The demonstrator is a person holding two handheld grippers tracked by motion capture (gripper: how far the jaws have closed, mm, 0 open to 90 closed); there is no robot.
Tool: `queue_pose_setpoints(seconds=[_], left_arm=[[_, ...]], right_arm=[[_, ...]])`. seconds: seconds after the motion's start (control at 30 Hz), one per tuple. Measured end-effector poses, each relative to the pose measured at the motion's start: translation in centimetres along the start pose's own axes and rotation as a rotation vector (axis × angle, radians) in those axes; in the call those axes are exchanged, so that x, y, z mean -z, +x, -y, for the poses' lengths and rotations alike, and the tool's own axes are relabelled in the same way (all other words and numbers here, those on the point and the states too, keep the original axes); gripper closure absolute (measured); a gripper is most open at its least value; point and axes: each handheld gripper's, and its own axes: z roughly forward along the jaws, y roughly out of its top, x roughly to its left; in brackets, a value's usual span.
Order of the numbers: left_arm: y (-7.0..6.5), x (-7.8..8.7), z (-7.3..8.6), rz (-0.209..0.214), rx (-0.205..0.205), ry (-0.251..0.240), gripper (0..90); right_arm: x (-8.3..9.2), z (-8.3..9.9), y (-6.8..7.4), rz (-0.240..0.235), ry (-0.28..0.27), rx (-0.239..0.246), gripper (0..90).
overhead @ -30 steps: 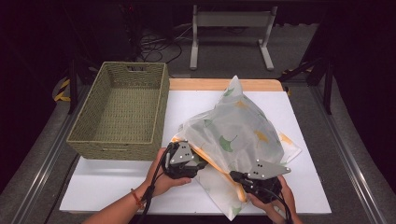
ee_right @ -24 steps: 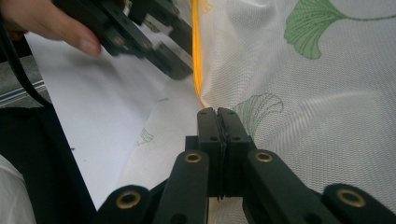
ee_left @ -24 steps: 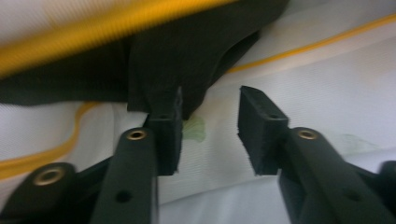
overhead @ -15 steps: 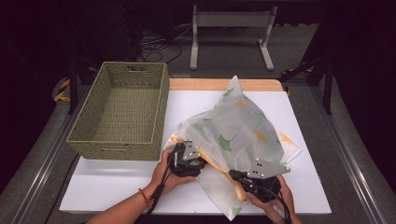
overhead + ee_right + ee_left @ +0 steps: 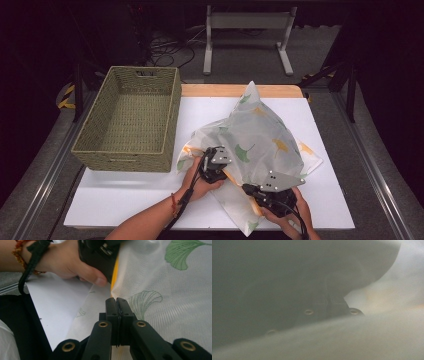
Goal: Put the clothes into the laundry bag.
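1. On my screen a woven basket (image 5: 131,120) stands empty on the left part of the bench.
2. A white sheet (image 5: 150,200) covers the bench (image 5: 215,90), whose wooden edge shows along the far side.
3. Beyond the bench I see a grey metal stand (image 5: 247,35) on the floor.
4. Loose cables (image 5: 167,47) lie near that stand.

left gripper (image 5: 218,161): jaws just closing, low | right gripper (image 5: 116,302): jaws pressed together, level

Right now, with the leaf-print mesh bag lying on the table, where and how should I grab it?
Take the mesh bag by its orange-trimmed near edge, coming in level from the person's side. That edge lies thin and flat near the table front, while the rest billows up loosely. Both claws work there.
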Motion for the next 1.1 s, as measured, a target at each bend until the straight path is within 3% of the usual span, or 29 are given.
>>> queue_pose_setpoints(seconds=[0.23, 0.33, 0.43, 0.47, 0.5, 0.57, 0.63, 0.73, 0.83, 0.97, 1.03, 1.1], left_arm=[[-1.0, -1.1, -0.8, 0.040, -0.026, -0.028, 82.6], [-0.9, -0.1, -0.5, 0.056, -0.030, -0.007, 68.9], [-0.9, 1.9, 0.1, 0.049, -0.096, 0.036, 61.5], [-0.9, 1.9, 0.1, 0.049, -0.096, 0.036, 59.6], [-0.9, 3.0, 0.4, 0.026, -0.122, 0.041, 59.6], [-0.7, 4.3, 0.7, 0.003, -0.138, 0.055, 59.1], [-0.5, 5.2, 0.9, -0.029, -0.140, 0.079, 59.3], [-0.3, 6.0, 1.4, -0.040, -0.099, 0.092, 57.5], [-0.3, 5.9, 1.8, -0.059, -0.085, 0.118, 54.4], [0.0, 4.3, 1.7, -0.017, -0.034, 0.122, 48.3], [-0.3, 3.1, 1.3, 0.021, -0.055, 0.117, 50.2], [-0.6, 1.9, 0.8, 0.012, -0.076, 0.130, 51.5]], right_arm=[[-0.2, 0.4, -0.1, -0.003, 0.014, -0.004, 89.4], [0.1, 0.6, -0.3, 0.006, 0.010, -0.013, 89.3], [0.3, 0.6, -0.4, 0.011, 0.002, -0.016, 89.3], [0.5, 0.6, -0.3, 0.012, -0.003, -0.014, 89.4], [0.5, 0.6, -0.3, 0.012, -0.003, -0.014, 89.4], [0.8, 0.4, -0.4, 0.017, -0.016, -0.016, 89.4], [1.1, 0.3, -0.4, 0.020, -0.025, -0.015, 89.4], [1.4, 0.2, -0.2, 0.021, -0.034, -0.016, 89.4], [1.5, 0.1, -0.1, 0.020, -0.035, -0.015, 89.4], [1.4, 0.2, -0.2, 0.009, -0.037, -0.017, 89.4], [1.2, 0.2, -0.2, 0.003, -0.033, -0.015, 89.4], [1.1, 0.1, 0.0, 0.000, -0.029, -0.009, 89.4]])
